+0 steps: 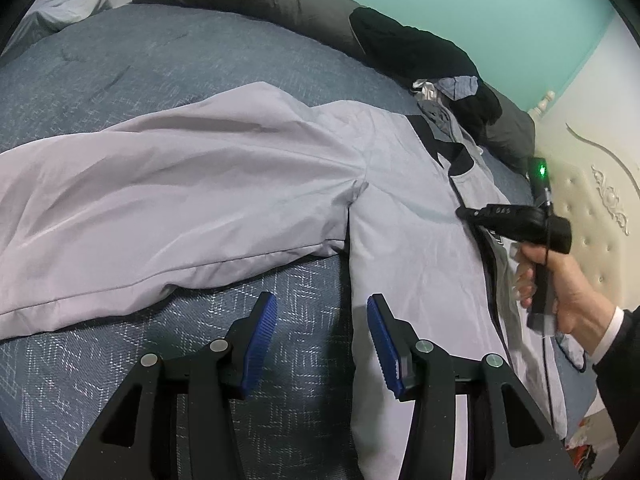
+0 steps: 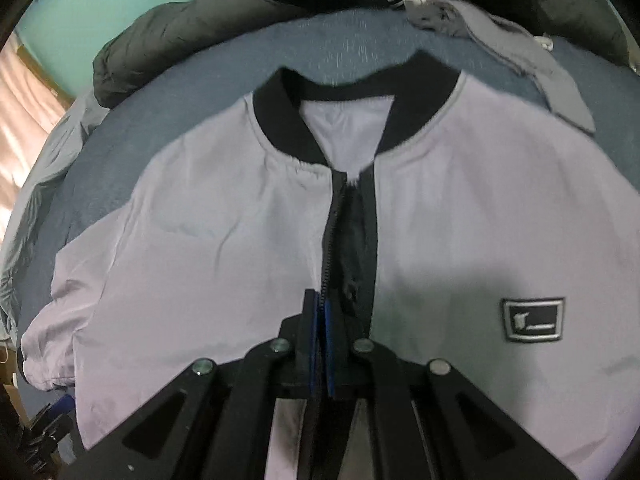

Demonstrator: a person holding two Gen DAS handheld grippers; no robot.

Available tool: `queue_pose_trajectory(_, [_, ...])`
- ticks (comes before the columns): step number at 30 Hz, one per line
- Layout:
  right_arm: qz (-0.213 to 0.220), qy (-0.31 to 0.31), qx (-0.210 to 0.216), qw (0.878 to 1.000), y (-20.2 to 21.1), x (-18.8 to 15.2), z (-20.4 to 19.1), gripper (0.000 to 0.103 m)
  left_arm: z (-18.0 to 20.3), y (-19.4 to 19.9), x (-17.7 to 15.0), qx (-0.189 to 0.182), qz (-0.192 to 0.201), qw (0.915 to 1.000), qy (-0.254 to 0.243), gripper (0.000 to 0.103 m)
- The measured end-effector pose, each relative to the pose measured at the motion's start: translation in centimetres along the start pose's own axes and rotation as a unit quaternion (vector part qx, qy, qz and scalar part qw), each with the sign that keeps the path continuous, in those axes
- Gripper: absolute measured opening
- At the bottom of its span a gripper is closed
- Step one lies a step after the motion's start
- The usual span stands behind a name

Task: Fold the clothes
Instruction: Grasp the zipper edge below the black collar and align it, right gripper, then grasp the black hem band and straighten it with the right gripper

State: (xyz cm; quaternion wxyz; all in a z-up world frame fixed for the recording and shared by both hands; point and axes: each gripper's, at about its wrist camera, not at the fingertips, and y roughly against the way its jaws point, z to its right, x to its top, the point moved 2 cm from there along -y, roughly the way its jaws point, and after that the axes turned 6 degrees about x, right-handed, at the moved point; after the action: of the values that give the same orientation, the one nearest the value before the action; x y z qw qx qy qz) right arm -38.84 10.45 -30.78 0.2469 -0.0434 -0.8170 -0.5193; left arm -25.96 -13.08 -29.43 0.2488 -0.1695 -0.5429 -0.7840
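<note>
Across the blue bedspread (image 1: pixel 120 72) lies the grey jacket (image 2: pixel 200 240), front up. Dark clothes (image 1: pixel 420 52) are heaped along the far edge. Left gripper (image 1: pixel 322 322) hangs released over the jacket's side edge. Right gripper (image 2: pixel 322 320) is clenched on the jacket's zipper edge, though blur obscures the zipper (image 2: pixel 352 240).

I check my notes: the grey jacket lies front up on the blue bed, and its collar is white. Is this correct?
Not quite. The collar is black, not white, as the right wrist view shows. The rest holds: the grey jacket lies front up on the blue bed.
</note>
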Motion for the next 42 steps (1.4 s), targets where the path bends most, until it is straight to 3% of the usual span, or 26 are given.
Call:
queue_pose_trajectory(4, [0.003, 0.012, -0.01, 1.0, 0.1, 0.4, 0.0, 0.006, 0.2, -0.1, 0.0, -0.001, -0.001, 1.0, -0.002, 0.051])
queue_pose_trajectory(8, [0.033, 0.003, -0.029, 0.999, 2.3, 0.6, 0.9, 0.011, 0.1, -0.1, 0.1, 0.001, -0.001, 1.0, -0.003, 0.051])
queue_pose_trajectory(12, [0.05, -0.01, -0.001, 0.999, 4.3, -0.2, 1.6, 0.011, 0.3, -0.1, 0.0, 0.002, -0.004, 1.0, -0.003, 0.051])
queue_pose_trajectory(16, [0.025, 0.006, 0.055, 0.998, 5.3, -1.5, 0.1, 0.011, 0.8, -0.1, 0.0, 0.006, -0.005, 0.9999, -0.015, 0.051])
queue_pose_trajectory(20, [-0.022, 0.048, 0.075, 0.996, 5.5, -4.2, -1.4, 0.011, 1.5, 0.6, -0.1, 0.013, -0.006, 0.9996, -0.026, 0.051])
queue_pose_trajectory(25, [-0.059, 0.054, 0.102, 0.992, 7.9, -7.1, -1.3, 0.011, 2.3, 1.9, -1.3, 0.001, -0.032, 0.999, -0.03, 0.051])
queue_pose_trajectory(31, [-0.076, 0.053, 0.091, 0.992, 13.1, -11.5, 1.3, 0.011, 2.9, 4.2, -3.1, 0.016, -0.055, 0.9967, -0.057, 0.051])
queue_pose_trajectory(34, [-0.079, 0.027, 0.086, 0.993, 15.6, -14.2, 3.5, 0.019, 2.9, 5.5, -4.1, 0.012, -0.068, 0.996, -0.056, 0.051])
queue_pose_trajectory(36, [-0.082, 0.009, 0.08, 0.993, 17.1, -15.8, 5.3, 0.036, 3.2, 6.1, -4.8, 0.02, -0.073, 0.9947, -0.069, 0.051])
queue_pose_trajectory(42, [-0.084, -0.038, 0.069, 0.993, 21.4, -20.5, 9.6, 0.038, 3.8, 8.0, -6.7, 0.012, -0.094, 0.9926, -0.077, 0.051])
